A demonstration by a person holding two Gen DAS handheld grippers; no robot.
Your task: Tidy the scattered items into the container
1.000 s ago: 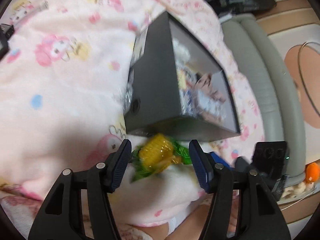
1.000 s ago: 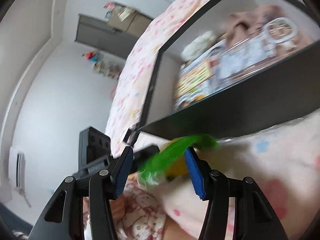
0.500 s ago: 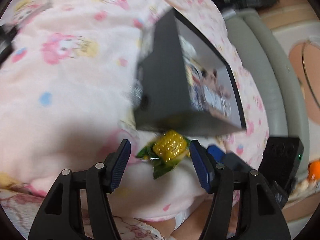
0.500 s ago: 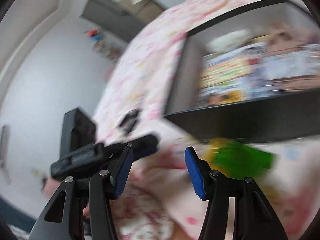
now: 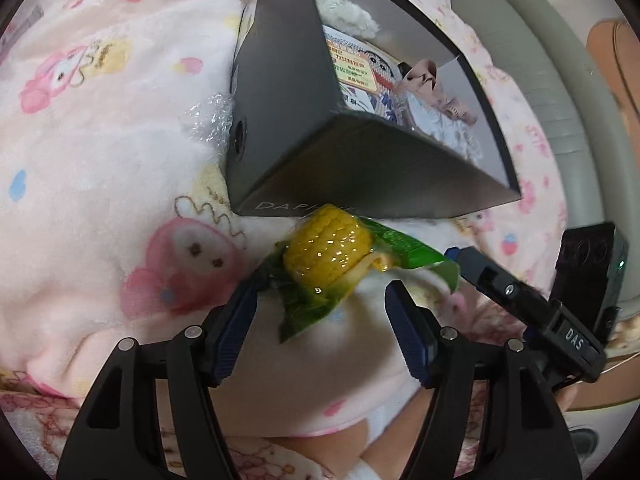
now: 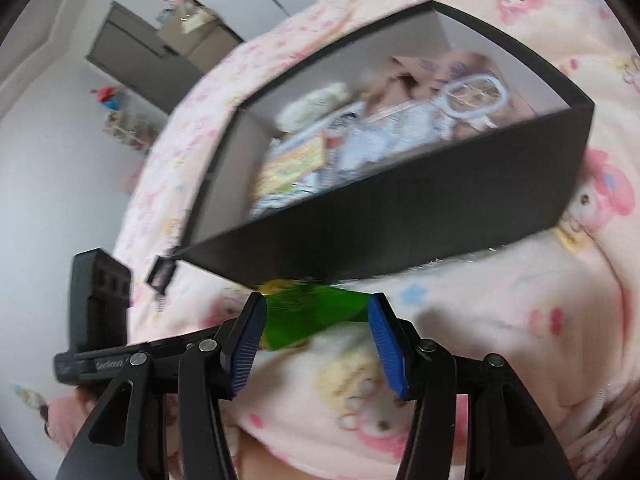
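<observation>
- Carrier: pink cartoon-print blanket (image 5: 100, 152), soft and uneven.
- Black box (image 5: 288, 120) sits on the blanket, open side up. Inside: printed packets, a white fluffy item, a beige item. Right wrist view also shows a white ring-shaped piece near the box's far right corner; that view is motion-blurred, details uncertain.
- Corn packet (image 5: 332, 252): yellow cob section in clear and green wrapper. Lies on the blanket just outside the box, against the base of its near wall, beside the near corner. Not in the box.
- Left gripper (image 5: 320, 304): fingers spread wide, nothing held. Packet lies just ahead of the tips; the left pad is close to the wrapper's green edge, contact cannot be judged.
- Right gripper (image 6: 316, 320): fingers spread wide, one on each side of the packet's green end (image 6: 312, 316). Pads look close to the wrapper; whether they touch it cannot be told through the blur.
- Crinkled clear plastic film (image 5: 210, 118) on the blanket against the box's left wall.
- Each wrist view shows the other gripper at the frame's edge.
</observation>
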